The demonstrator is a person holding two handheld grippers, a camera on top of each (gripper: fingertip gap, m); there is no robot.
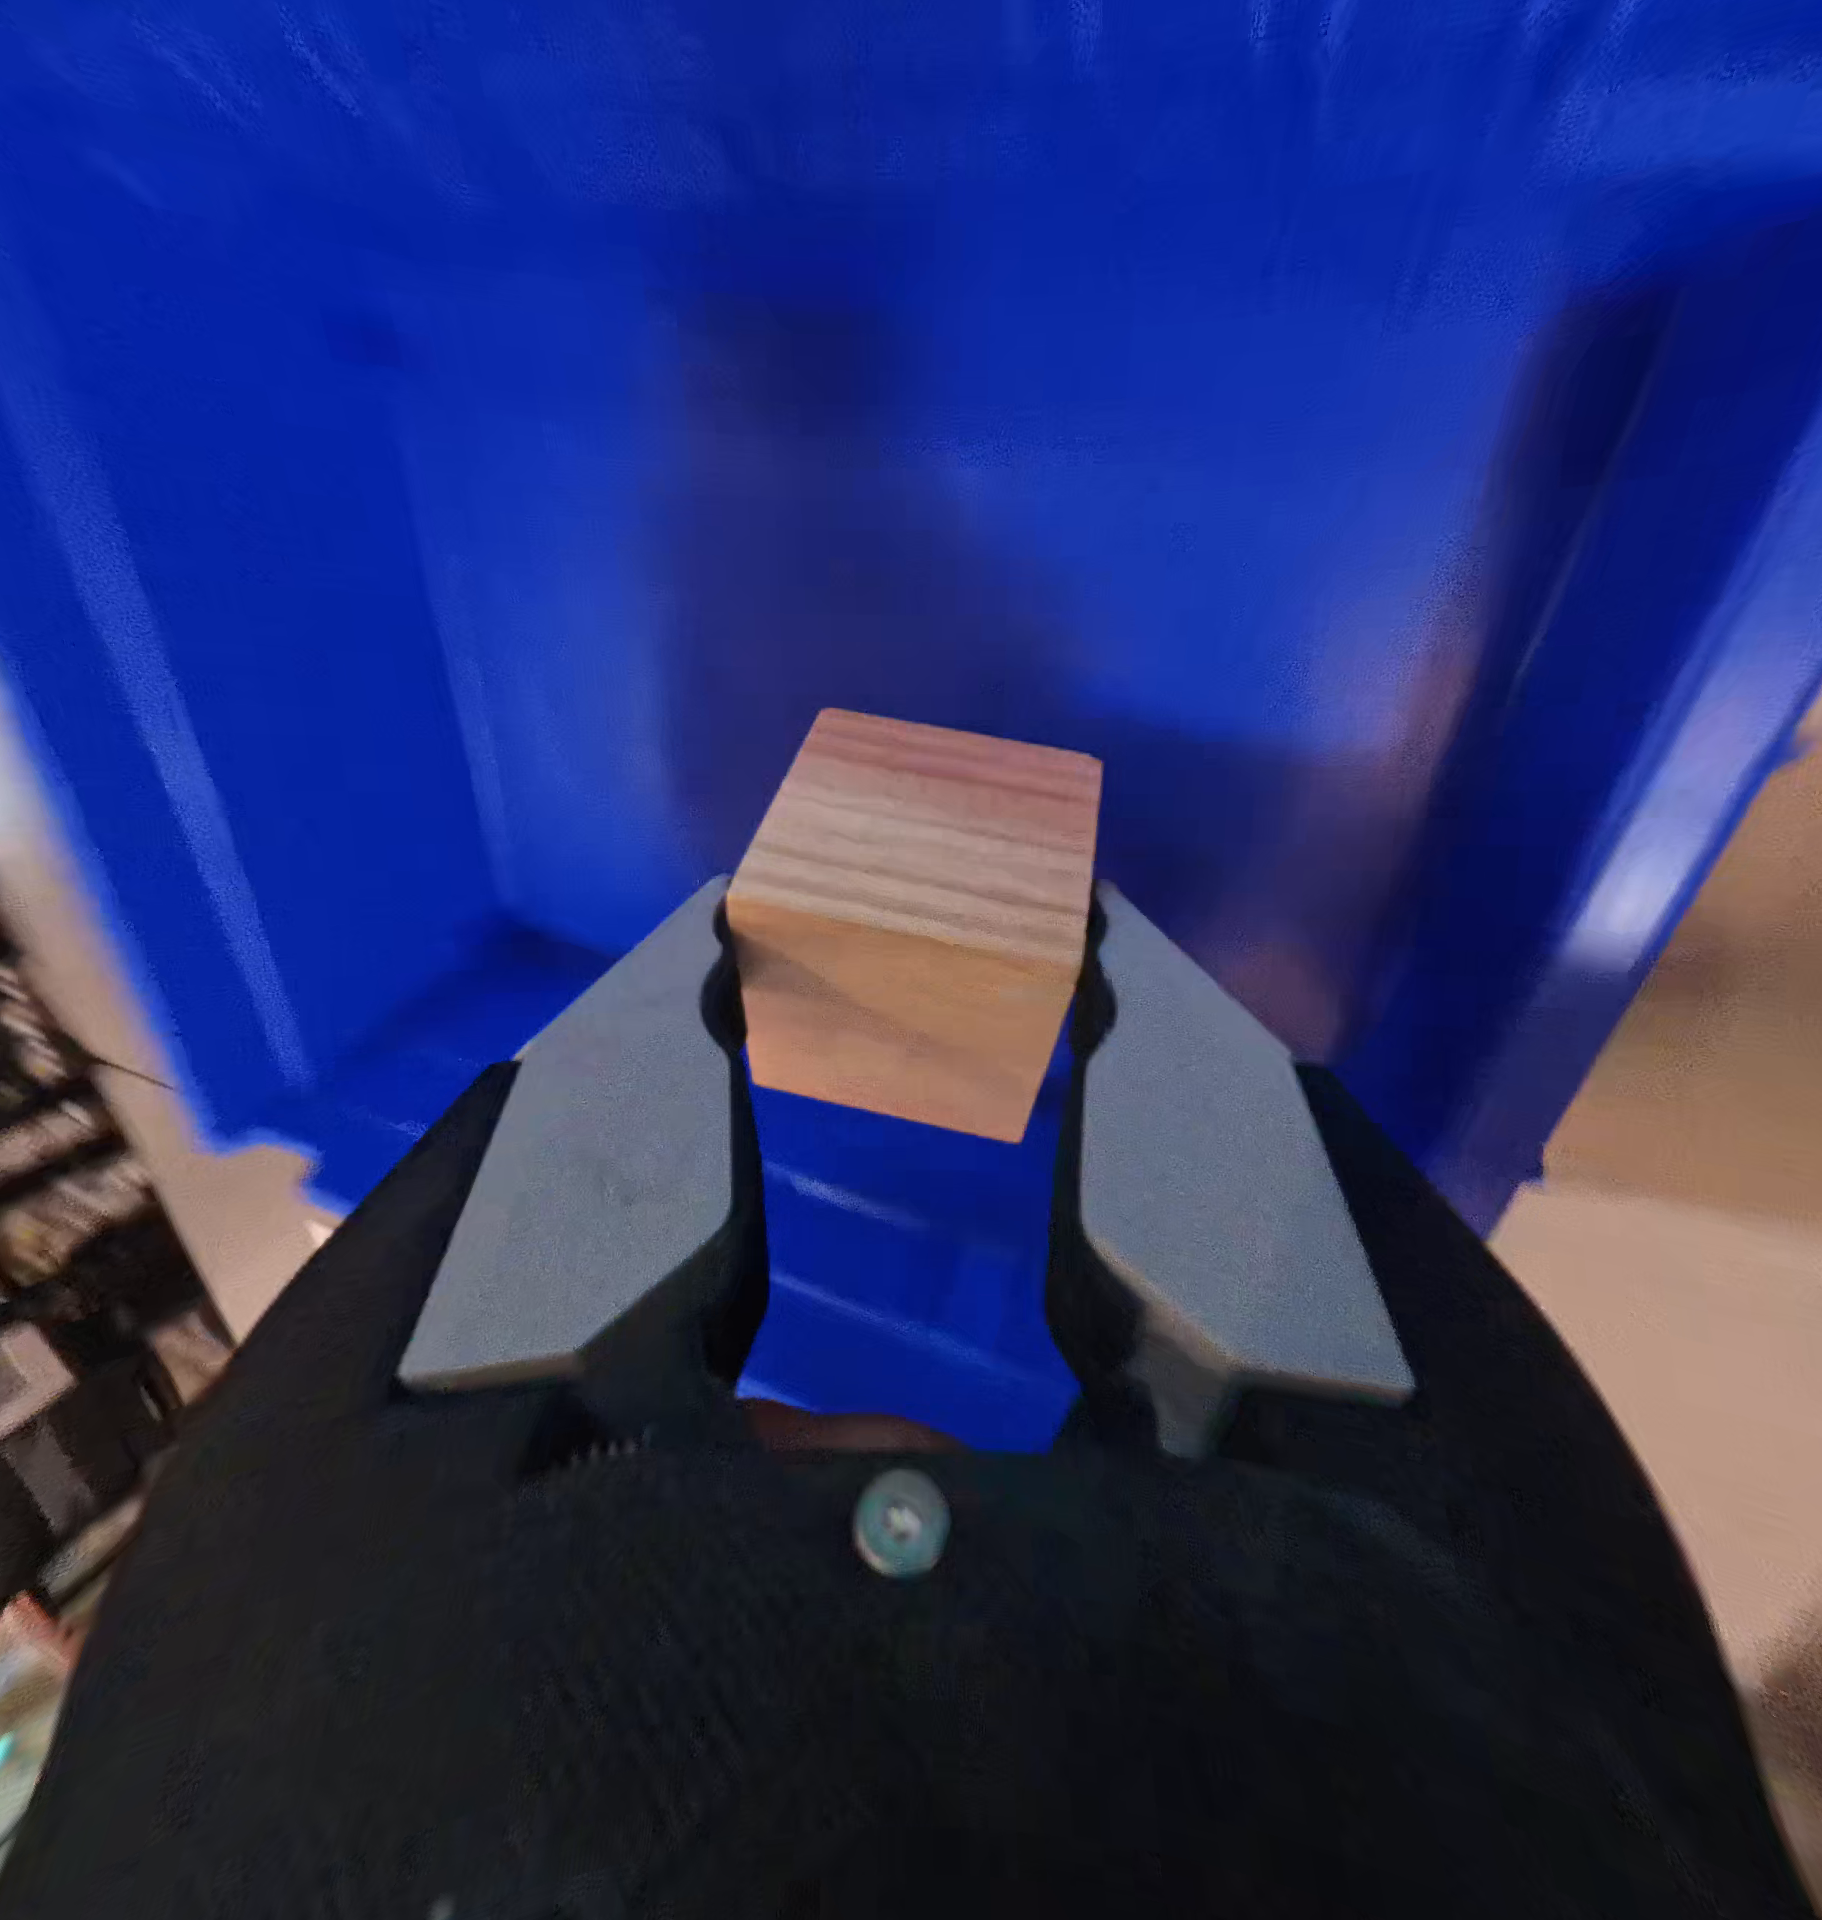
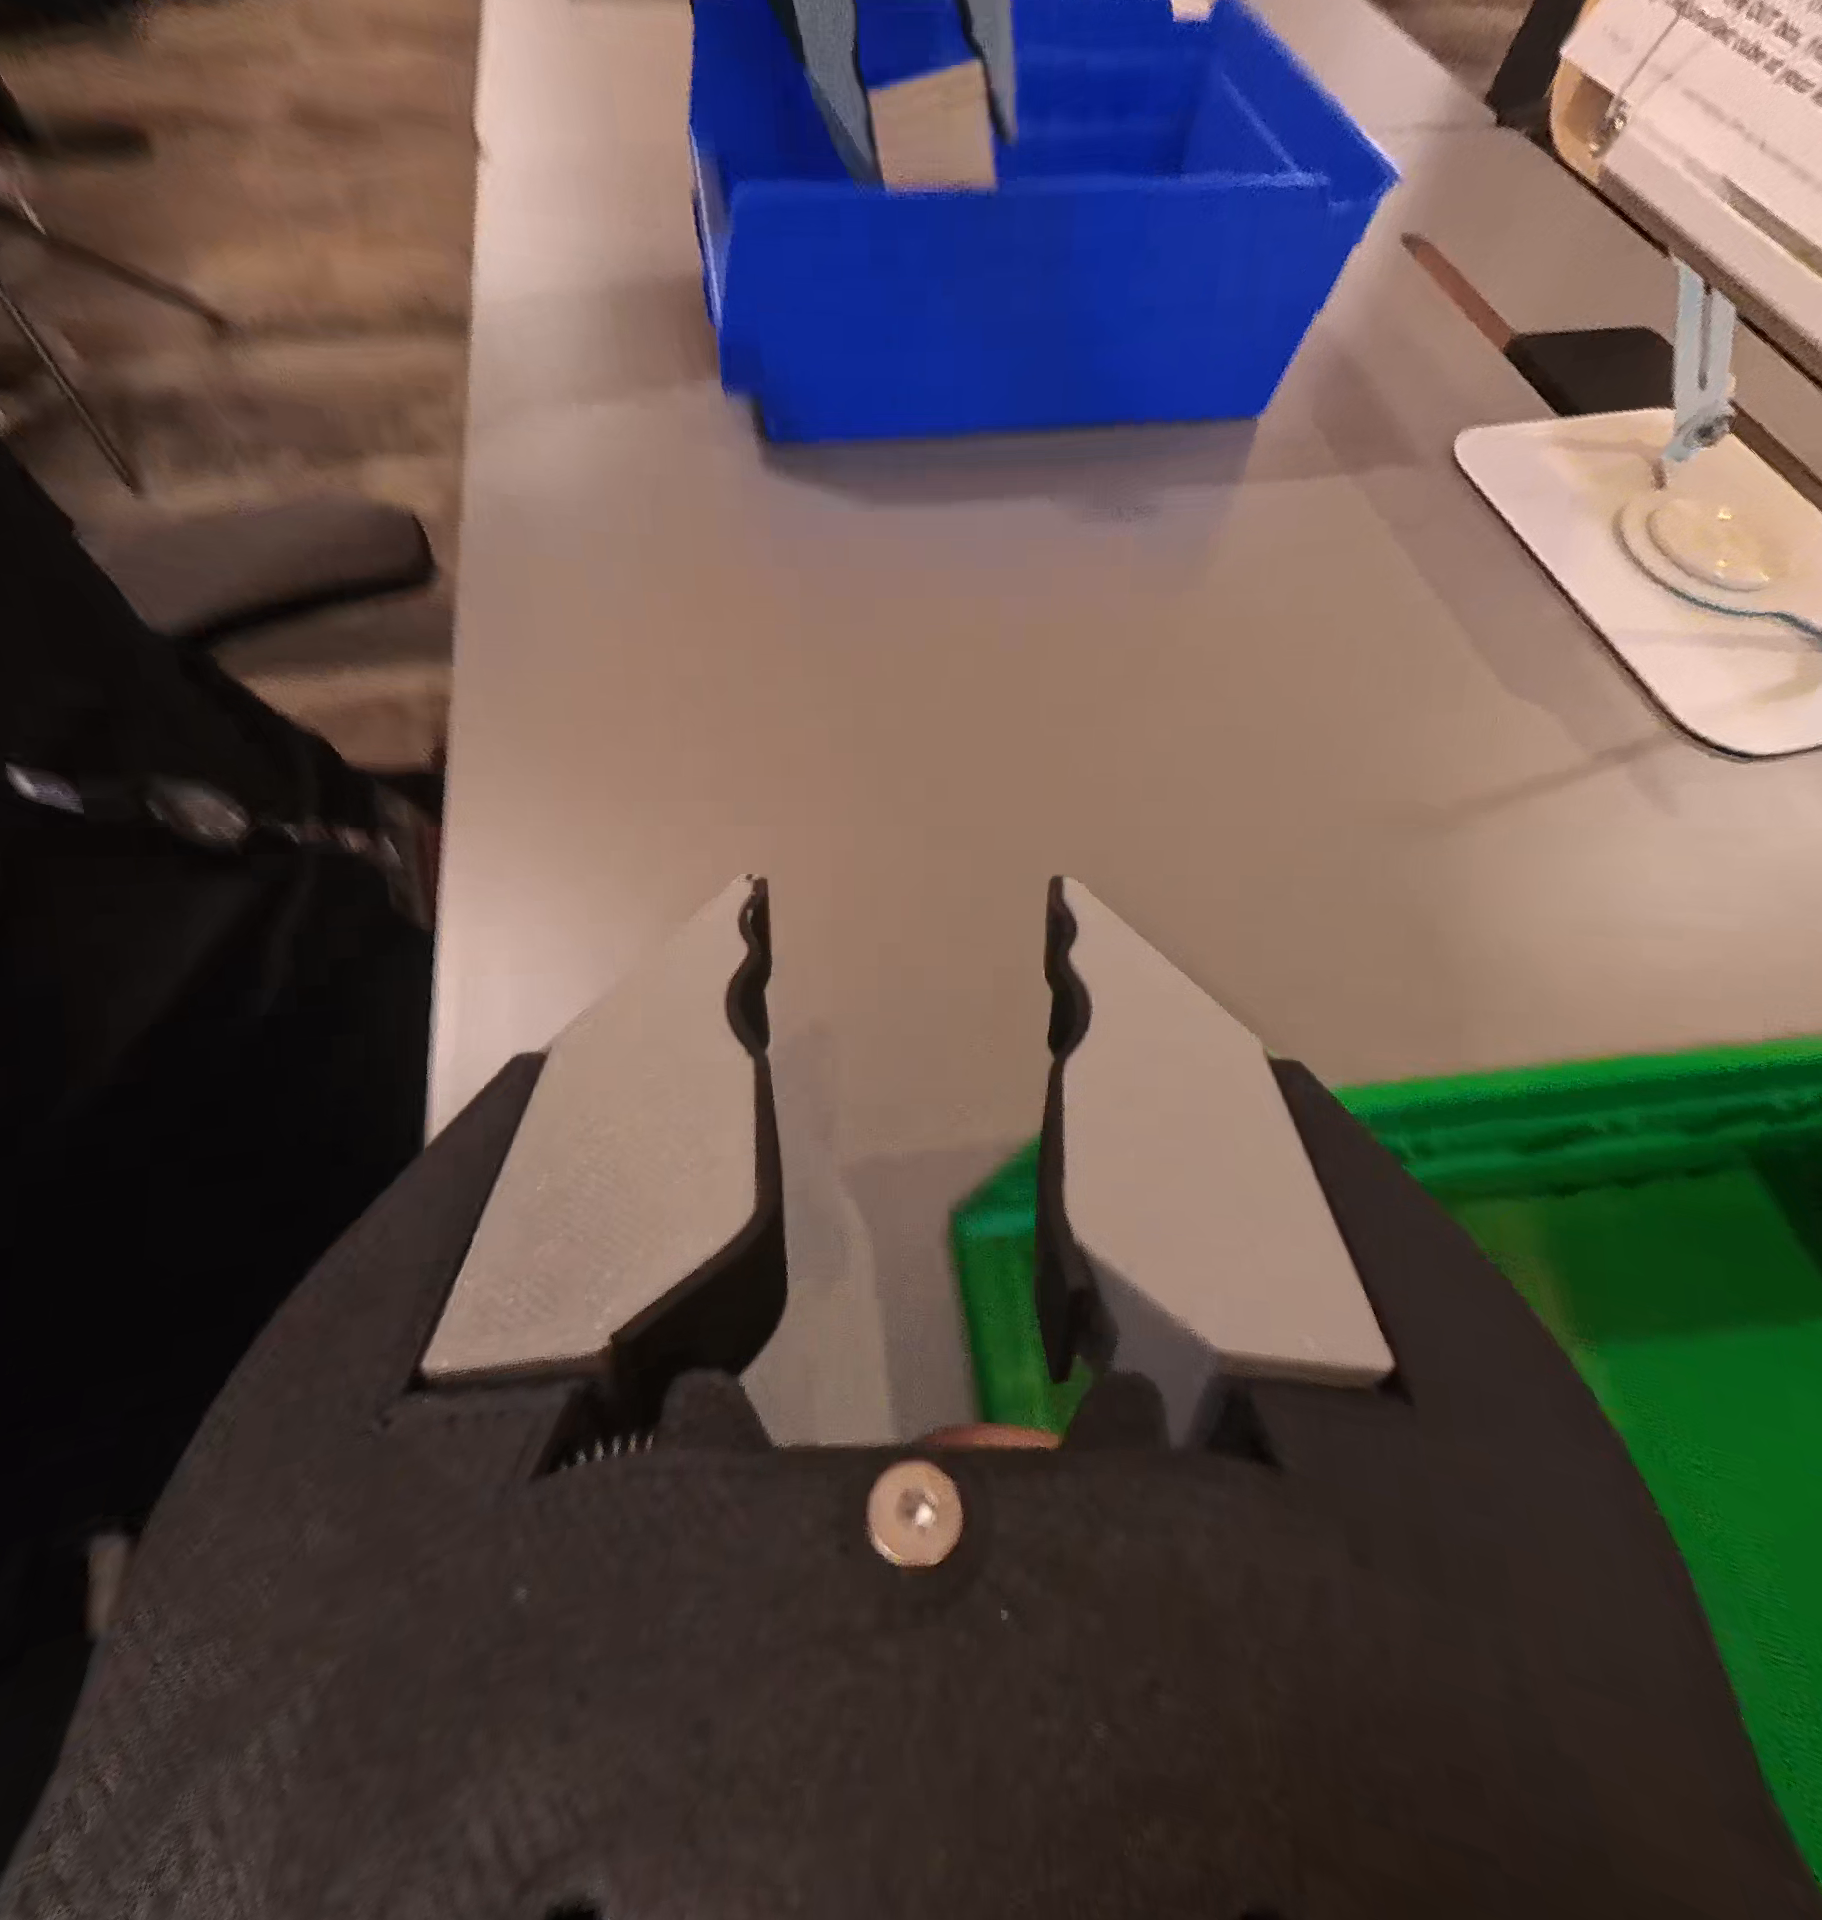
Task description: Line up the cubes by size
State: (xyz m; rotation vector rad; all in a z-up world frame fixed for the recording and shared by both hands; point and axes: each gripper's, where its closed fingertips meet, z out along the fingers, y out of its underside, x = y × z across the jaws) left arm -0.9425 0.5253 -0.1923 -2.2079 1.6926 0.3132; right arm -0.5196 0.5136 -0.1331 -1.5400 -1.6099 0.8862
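We held the wooden cube [image 1: 912,920] between the left gripper [image 1: 912,914] jaws, over the blue bin [image 2: 1011,301] at the bench [image 2: 886,675] far end (the right gripper [image 2: 907,914] hung empty, jaws wide, nearer the green bin [image 2: 1613,1299]).

Grey table [image 2: 886,644] over blurred wood-toned floor [image 2: 263,156].

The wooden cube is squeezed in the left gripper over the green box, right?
Not quite: the box is blue, not green. The left wrist view shows the left gripper shut on the wooden cube over the blue box. The green box sits by the right gripper.
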